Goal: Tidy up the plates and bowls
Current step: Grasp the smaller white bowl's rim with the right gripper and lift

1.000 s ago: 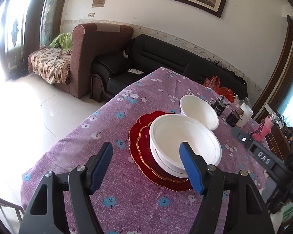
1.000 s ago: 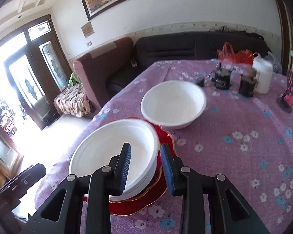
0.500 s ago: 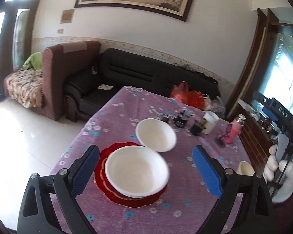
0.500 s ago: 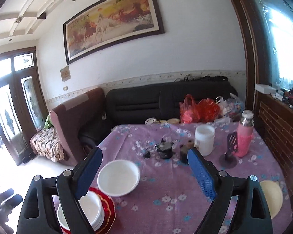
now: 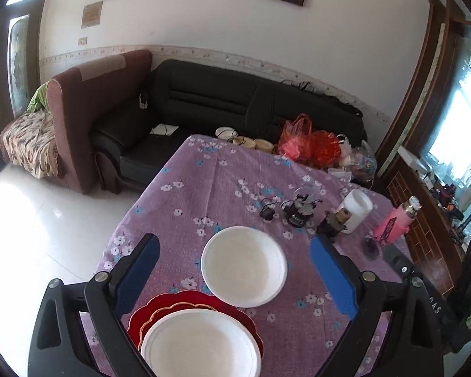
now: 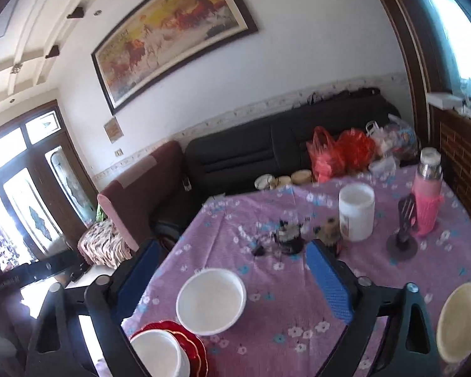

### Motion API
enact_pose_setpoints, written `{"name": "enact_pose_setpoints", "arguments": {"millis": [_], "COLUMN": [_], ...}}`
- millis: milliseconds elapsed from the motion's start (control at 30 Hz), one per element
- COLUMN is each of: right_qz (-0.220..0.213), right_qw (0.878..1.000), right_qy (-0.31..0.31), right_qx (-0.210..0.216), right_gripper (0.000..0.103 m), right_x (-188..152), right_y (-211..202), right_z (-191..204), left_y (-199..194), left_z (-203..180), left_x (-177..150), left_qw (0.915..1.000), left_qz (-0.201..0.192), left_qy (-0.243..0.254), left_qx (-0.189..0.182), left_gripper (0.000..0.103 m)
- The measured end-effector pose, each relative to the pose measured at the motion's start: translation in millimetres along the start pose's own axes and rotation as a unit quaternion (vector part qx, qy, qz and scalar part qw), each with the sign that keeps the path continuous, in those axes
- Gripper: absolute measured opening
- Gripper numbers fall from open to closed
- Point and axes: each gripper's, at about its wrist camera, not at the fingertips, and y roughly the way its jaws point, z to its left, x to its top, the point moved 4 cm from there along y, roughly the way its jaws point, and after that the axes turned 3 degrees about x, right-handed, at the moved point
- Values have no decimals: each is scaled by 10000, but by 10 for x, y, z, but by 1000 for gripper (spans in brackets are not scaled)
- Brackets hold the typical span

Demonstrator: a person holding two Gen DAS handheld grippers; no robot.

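Two pairs of tongs hang over the bench with nothing between their blue pads: the left tongs gape wide, having just spread further, and the right tongs stand open too, though their jaws have just drawn in a little. Nearest, at the bench's front edge, a white bowl sits on a stack of red plates. Just behind the red plates, touching or nearly touching their rim, a second white bowl rests alone on the purple flowered cloth. Off to the right of the plates, in the right wrist view, a cream plate lies at the bench edge. Farther back from the plates stand small dark items, a white jar and a pink bottle. Beyond the bench's far end sit red bags and a black sofa, with a painting on the wall above.
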Motion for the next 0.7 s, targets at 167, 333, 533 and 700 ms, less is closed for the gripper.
{"name": "enact_pose_setpoints", "arguments": {"millis": [167, 333, 533, 700], "right_qz": [919, 1455, 1827, 1998], "right_qw": [9936, 9853, 9787, 9758], "right_qy": [646, 886, 910, 843], "right_qx": [122, 128, 231, 271], "right_gripper": [71, 71, 71, 61], "right_x": [-575, -956, -1141, -1207], "right_y": [881, 1422, 1745, 1871], "right_z": [-326, -482, -529, -488], "left_y": [917, 1670, 2199, 2404], "left_z": [180, 317, 295, 180], "left_x": [-115, -323, -537, -632], "left_qw": [9966, 9801, 9623, 9514], "left_qz": [744, 1882, 2663, 3003], "left_qy": [-277, -617, -166, 257], "left_qx": [232, 84, 524, 631], "left_gripper": [96, 87, 71, 26]}}
